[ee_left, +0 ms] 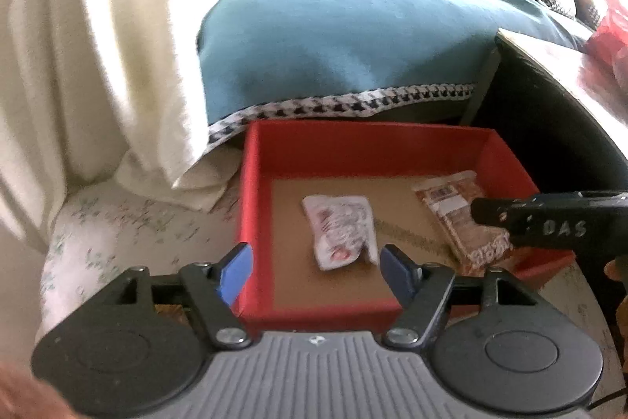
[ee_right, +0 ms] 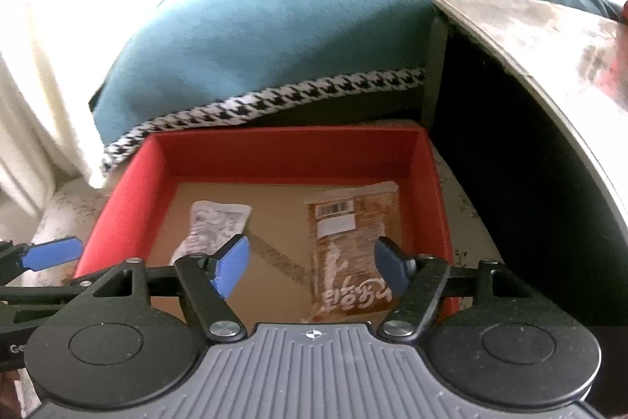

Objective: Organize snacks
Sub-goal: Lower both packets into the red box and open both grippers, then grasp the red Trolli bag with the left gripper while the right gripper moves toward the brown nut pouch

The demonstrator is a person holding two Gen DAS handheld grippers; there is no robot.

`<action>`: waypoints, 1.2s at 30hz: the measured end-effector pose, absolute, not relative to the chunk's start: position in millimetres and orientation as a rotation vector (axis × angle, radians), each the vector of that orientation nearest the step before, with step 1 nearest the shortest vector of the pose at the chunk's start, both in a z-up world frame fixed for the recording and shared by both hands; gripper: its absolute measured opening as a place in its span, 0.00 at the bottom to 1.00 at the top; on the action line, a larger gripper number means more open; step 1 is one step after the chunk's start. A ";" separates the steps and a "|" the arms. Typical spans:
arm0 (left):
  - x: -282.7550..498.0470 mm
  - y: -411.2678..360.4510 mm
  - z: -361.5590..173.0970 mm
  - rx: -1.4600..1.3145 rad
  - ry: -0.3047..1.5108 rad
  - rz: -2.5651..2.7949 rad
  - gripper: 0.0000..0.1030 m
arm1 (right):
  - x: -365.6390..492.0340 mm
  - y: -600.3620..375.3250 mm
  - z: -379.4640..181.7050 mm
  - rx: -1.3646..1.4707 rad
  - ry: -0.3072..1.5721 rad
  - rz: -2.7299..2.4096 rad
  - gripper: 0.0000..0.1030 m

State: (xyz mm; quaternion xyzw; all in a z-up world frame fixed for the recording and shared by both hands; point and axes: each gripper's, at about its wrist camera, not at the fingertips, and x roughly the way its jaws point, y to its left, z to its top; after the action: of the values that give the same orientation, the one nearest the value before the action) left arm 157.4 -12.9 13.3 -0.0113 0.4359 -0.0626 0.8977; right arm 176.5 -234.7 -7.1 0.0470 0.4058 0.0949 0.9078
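two crinkly packets (ee_left: 339, 230) in square red box (ee_left: 251, 183).

My right hand-held gripper (ee_right: 310, 268) hangs over a red box (ee_right: 282, 148) with its blue pads apart and nothing pinched between them. Two snacks lie flat on the box's brown bottom. A white packet (ee_right: 214, 226) is on the left and a brown packet (ee_right: 349, 246) is on the right, apart from each other. Behind the box is a teal blanket (ee_right: 274, 26) with a black-and-white edge.
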 end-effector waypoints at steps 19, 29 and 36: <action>116.3 -22.8 -20.7 -0.114 1.065 -0.072 0.64 | 97.1 -228.6 3.7 0.013 0.807 0.310 0.82; 136.0 -50.8 -54.3 -0.015 1.133 0.120 0.65 | 97.5 -256.6 -6.0 0.059 0.845 0.327 0.82; 108.1 -40.4 -44.3 0.026 1.123 0.071 0.56 | 88.5 -257.4 -7.6 -0.004 0.842 0.357 0.82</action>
State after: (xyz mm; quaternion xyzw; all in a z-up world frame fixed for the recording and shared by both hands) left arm 108.1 -40.4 -44.3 0.0122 0.5323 0.0334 0.8458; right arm 88.5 -257.4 -7.6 -0.0018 0.4065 0.1721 0.8973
